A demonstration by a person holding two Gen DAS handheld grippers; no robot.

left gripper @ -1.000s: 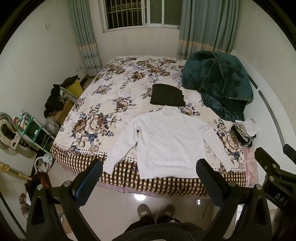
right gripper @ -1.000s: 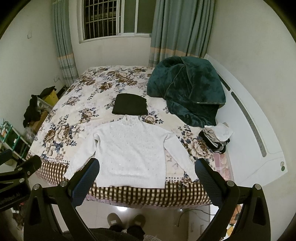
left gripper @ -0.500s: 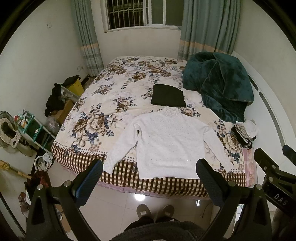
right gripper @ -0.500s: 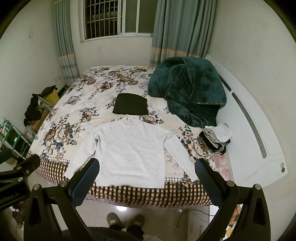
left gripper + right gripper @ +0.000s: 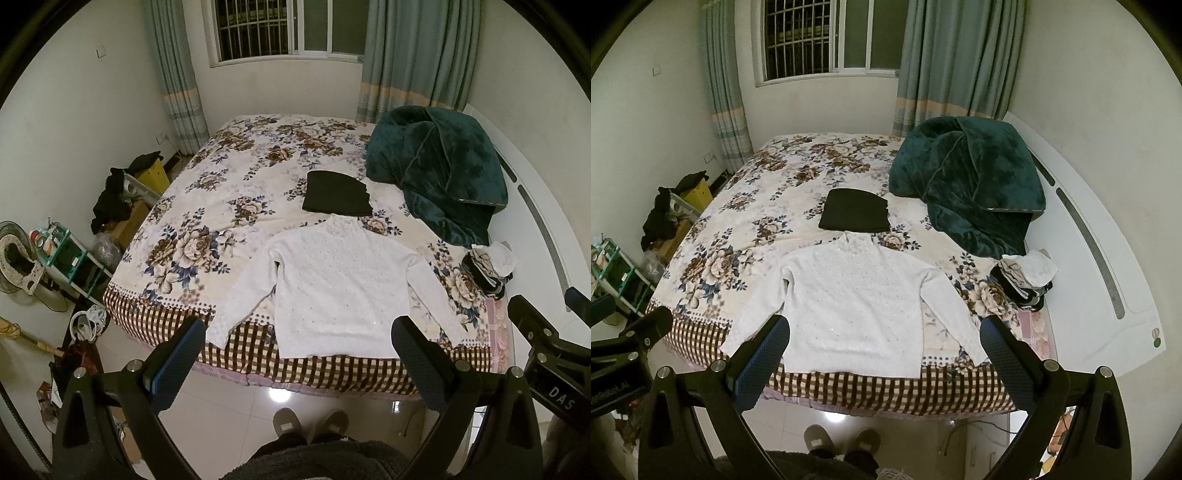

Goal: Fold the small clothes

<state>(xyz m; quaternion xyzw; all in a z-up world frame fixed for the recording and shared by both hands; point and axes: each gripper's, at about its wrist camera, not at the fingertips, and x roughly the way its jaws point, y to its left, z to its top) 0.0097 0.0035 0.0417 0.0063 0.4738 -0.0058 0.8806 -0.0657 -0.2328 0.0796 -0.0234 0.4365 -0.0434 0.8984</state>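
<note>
Fingers of left gripper [image 5: 297, 347] and right gripper [image 5: 884, 345]: we are holding both spread wide, gripping nothing, hovering off white sweater [image 5: 341, 284] lying flat on bed [image 5: 221, 206].

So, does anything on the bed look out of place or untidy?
Mostly tidy. The white sweater lies flat and the black garment is folded. Only the green blanket is bunched up, and a small clothes pile sits loosely at the edge.

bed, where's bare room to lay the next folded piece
Free: the floral sheet left of the white sweater and black folded garment, up to the window end. Crowded: right side, with the green blanket and clothes pile.
</note>
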